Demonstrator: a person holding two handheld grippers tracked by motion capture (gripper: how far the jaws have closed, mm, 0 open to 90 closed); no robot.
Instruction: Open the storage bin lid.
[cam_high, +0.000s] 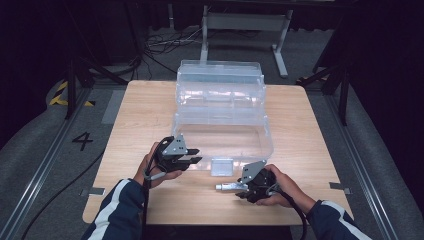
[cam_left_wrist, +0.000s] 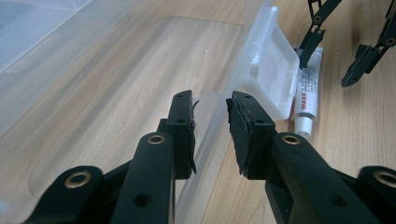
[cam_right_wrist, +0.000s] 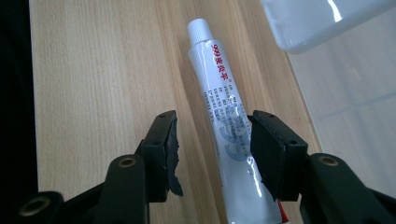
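Observation:
A white tube (cam_right_wrist: 224, 107) with red and grey print and a white cap lies flat on the wooden table (cam_high: 140, 115), just in front of a clear plastic box (cam_high: 268, 131). My right gripper (cam_right_wrist: 212, 128) is open, its jaws on either side of the tube's lower half, the right pad close against it. In the high view the tube (cam_high: 226, 186) points left from the right gripper (cam_high: 240, 189). My left gripper (cam_left_wrist: 210, 105) is open with the box's thin front wall (cam_left_wrist: 208, 135) between its jaws, near the front left corner (cam_high: 192, 157).
The box stands open with its tiered trays and lid (cam_high: 220, 75) stepped back toward the far edge. Its clear latch flap (cam_high: 221, 166) hangs down onto the table beside the tube. A grey metal stand (cam_high: 245, 22) and cables lie on the floor beyond.

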